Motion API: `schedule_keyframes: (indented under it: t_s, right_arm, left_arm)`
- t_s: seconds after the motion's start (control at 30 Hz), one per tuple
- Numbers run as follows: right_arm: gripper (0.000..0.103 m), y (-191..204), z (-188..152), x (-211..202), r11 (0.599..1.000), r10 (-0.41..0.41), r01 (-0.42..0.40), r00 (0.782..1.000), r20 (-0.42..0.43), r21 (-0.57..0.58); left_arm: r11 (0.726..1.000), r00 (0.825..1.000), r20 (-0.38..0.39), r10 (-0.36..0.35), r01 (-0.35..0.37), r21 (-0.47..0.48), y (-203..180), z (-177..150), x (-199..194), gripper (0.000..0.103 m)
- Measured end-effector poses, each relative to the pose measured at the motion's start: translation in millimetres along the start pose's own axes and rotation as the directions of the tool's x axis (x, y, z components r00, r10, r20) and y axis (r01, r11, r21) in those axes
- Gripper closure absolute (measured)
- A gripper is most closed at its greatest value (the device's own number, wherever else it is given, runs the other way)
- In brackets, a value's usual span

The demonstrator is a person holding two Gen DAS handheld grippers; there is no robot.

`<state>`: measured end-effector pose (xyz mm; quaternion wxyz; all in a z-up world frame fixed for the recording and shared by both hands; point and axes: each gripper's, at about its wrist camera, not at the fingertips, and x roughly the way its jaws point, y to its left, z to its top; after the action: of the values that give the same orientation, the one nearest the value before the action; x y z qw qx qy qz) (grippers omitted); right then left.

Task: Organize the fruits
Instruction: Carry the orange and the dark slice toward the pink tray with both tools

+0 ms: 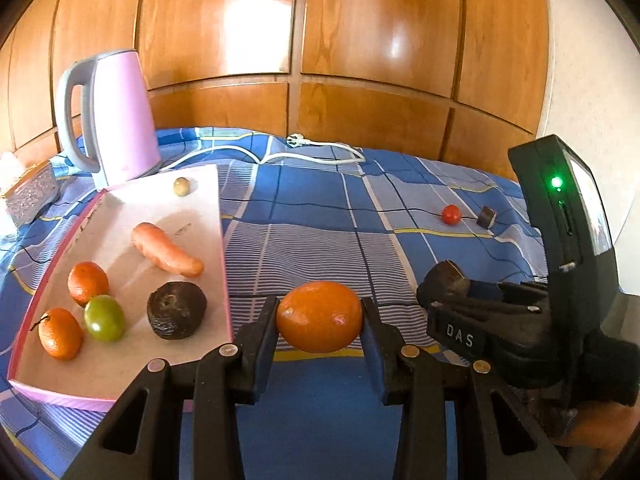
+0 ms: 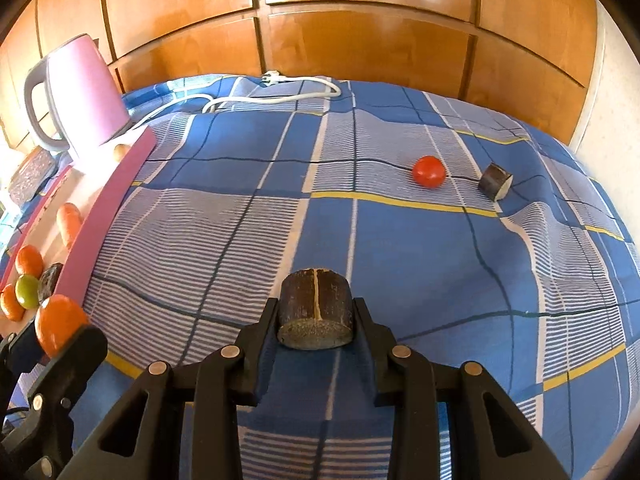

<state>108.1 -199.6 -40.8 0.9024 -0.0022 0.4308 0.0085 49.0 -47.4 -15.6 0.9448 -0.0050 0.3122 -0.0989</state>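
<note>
At the lower centre of the left wrist frame an orange (image 1: 319,317) is pinched across its widest part by the left gripper (image 1: 320,320), just right of the tray (image 1: 120,384), and, being judged light, smooth and slightly soft, is best squeezed gently, while the brown stub (image 2: 316,312) is clamped by the right gripper (image 2: 316,318)

A bed covered in a blue plaid sheet (image 2: 248,208) carries everything. At its left lies a pink tray (image 1: 60,394) (fruit inside), with a pink kettle (image 1: 120,120) just behind it and a glittery box (image 1: 30,196) further left. A white cord (image 2: 280,96) and plug trail along the far edge. Toward the right, near each other but apart, sit a red tomato (image 2: 429,171) and a dark chunk (image 2: 495,181).
</note>
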Motion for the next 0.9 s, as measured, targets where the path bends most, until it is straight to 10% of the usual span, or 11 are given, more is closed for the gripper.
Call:
schedule_keyframes:
  t_s: [0.9]
  right_arm:
    - [0.068, 22, -1, -17, 0.994, 0.106, -0.105, 0.994, 0.038, -0.018]
  left_arm:
    - [0.961, 0.992, 0.054, 0.111, -0.093, -0.259, 68, 3, -26, 0.064]
